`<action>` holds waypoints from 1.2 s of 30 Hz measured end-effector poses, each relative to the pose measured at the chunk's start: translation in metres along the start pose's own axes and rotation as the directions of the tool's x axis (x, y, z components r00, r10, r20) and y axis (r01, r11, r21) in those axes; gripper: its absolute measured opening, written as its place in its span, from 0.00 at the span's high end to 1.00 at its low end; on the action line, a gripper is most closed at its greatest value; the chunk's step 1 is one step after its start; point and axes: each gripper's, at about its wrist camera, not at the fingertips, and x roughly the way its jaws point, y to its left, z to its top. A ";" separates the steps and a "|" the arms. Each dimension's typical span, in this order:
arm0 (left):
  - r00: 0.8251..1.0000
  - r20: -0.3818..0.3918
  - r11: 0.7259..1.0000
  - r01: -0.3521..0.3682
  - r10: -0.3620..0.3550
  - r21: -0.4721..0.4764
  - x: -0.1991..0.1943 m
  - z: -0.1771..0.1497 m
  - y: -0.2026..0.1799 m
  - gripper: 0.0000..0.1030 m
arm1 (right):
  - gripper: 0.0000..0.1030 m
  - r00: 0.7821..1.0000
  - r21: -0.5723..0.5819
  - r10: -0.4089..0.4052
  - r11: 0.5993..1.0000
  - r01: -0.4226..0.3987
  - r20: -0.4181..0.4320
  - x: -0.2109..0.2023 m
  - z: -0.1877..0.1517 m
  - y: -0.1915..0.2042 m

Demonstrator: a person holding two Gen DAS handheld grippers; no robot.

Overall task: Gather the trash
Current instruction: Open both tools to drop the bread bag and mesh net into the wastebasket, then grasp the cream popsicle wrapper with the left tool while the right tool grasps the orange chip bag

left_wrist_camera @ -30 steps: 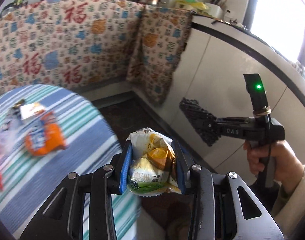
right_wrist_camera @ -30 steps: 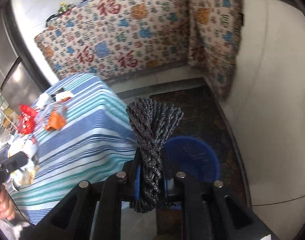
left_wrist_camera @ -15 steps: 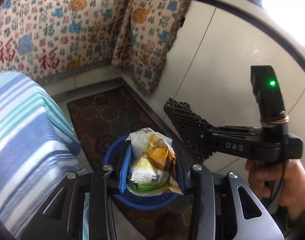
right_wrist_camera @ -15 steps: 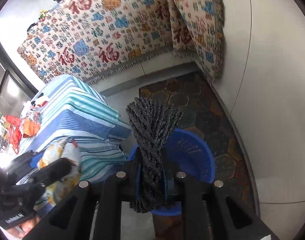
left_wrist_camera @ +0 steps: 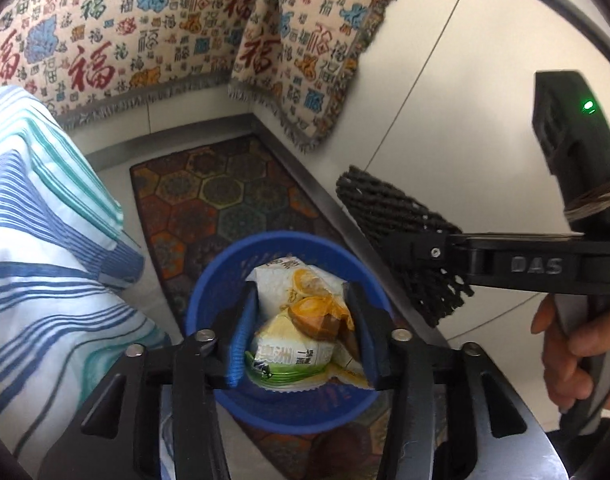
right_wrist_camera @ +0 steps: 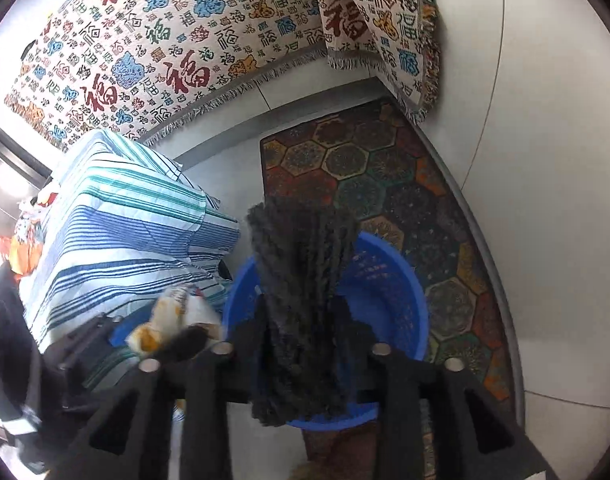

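Fingers of the left gripper are clamped on a crumpled snack wrapper, white and yellow with a green band along its lower edge, pinched across its width between blue pads so that it stands up between them instead of sagging. That grip hangs directly above the blue waste basket on the floor, which suggests the wrapper is poised there so that a simple release would drop it inside. The right gripper is likewise closed, holding a dark mesh net, a foam-like sleeve, bunched lengthwise between its fingers; from the right wrist view this too sits over the basket's mouth, with the blue rim showing around it. Both pieces of trash therefore appear lined up for dropping at one spot. The basket stands on a patterned hexagon mat, close beside the striped tablecloth hanging off the table, probably so that trash gathered there travels only a short way. More wrappers seem to lie on the table top, though they are too blurred to name.
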 end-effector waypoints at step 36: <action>0.984 0.165 0.996 -0.055 0.066 -0.072 -0.197 -0.032 0.071 0.19 | 0.42 0.955 -0.264 0.028 0.963 0.053 0.294 -0.083 -0.001 0.130</action>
